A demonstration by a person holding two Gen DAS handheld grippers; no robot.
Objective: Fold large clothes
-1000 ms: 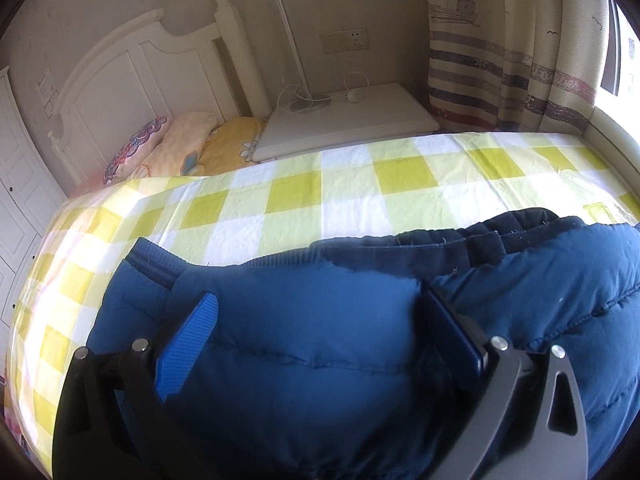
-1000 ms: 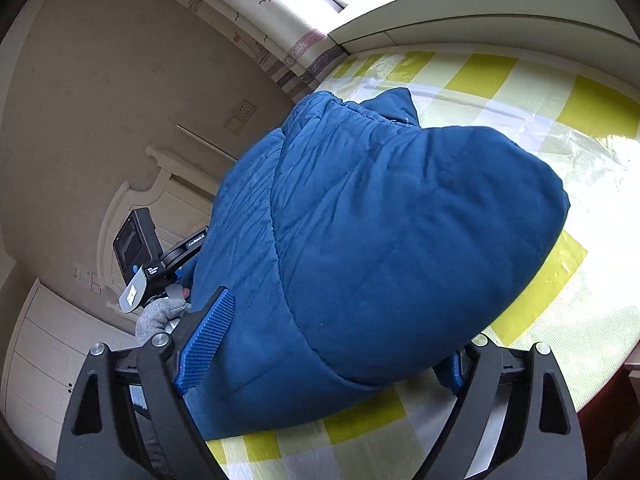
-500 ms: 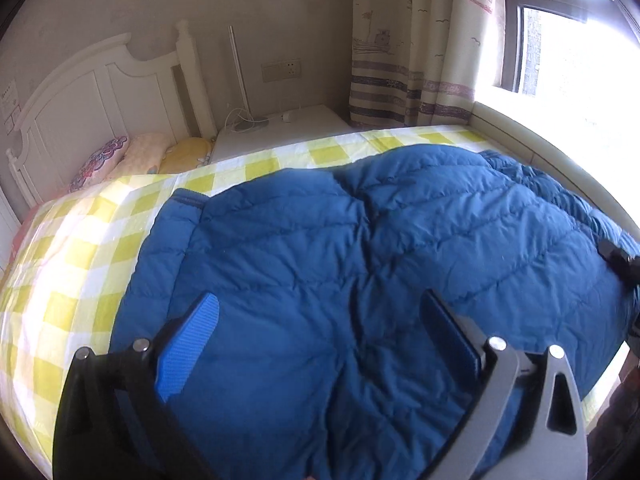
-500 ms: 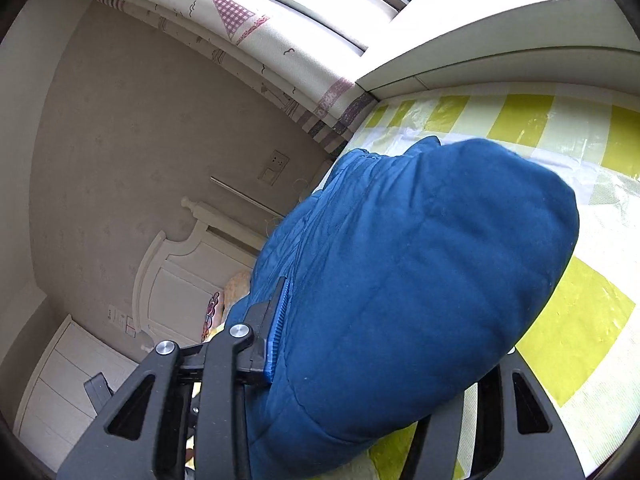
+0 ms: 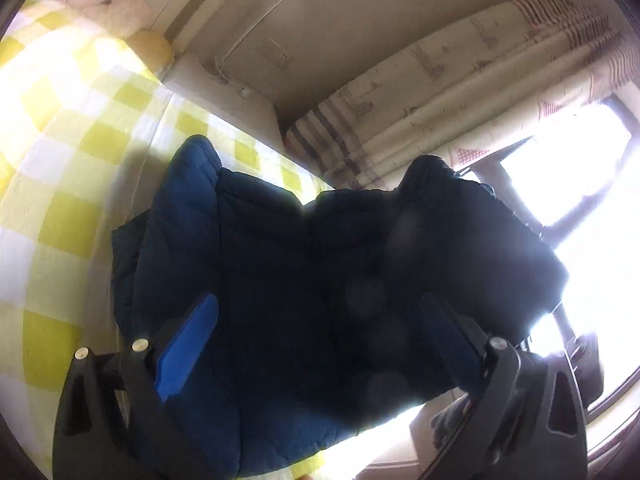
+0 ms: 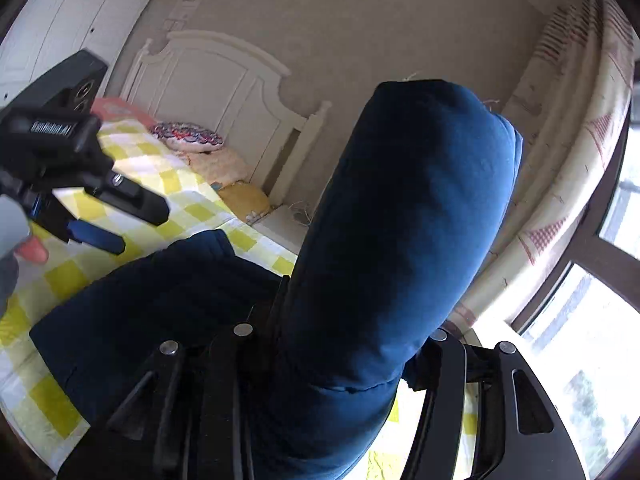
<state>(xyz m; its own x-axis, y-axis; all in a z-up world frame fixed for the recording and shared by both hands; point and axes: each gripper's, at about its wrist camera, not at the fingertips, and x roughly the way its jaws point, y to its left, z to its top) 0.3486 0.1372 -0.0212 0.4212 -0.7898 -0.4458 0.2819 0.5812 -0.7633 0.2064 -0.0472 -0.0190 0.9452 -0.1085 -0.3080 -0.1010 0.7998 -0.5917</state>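
A large dark blue puffer jacket (image 5: 280, 280) lies on the bed with the yellow-and-white checked sheet (image 5: 60, 208). In the right wrist view my right gripper (image 6: 352, 344) is shut on a thick padded end of the jacket (image 6: 408, 216) and holds it raised upright above the rest. My left gripper (image 5: 320, 332) is open, its blue pads apart above the jacket, gripping nothing. It also shows in the right wrist view (image 6: 108, 220), lifted over the sheet at the left.
A white headboard (image 6: 224, 92) and pillows (image 6: 188, 136) stand at the head of the bed. A white nightstand (image 6: 284, 220) sits beside it. Patterned curtains (image 5: 460, 92) and a bright window (image 5: 580, 168) border the bed's far side. White wardrobe doors (image 6: 60, 12) are at the left.
My right gripper has closed on the jacket's padded end and lifted it upright. My left gripper has risen off the jacket and swung its view toward the window, staying open.
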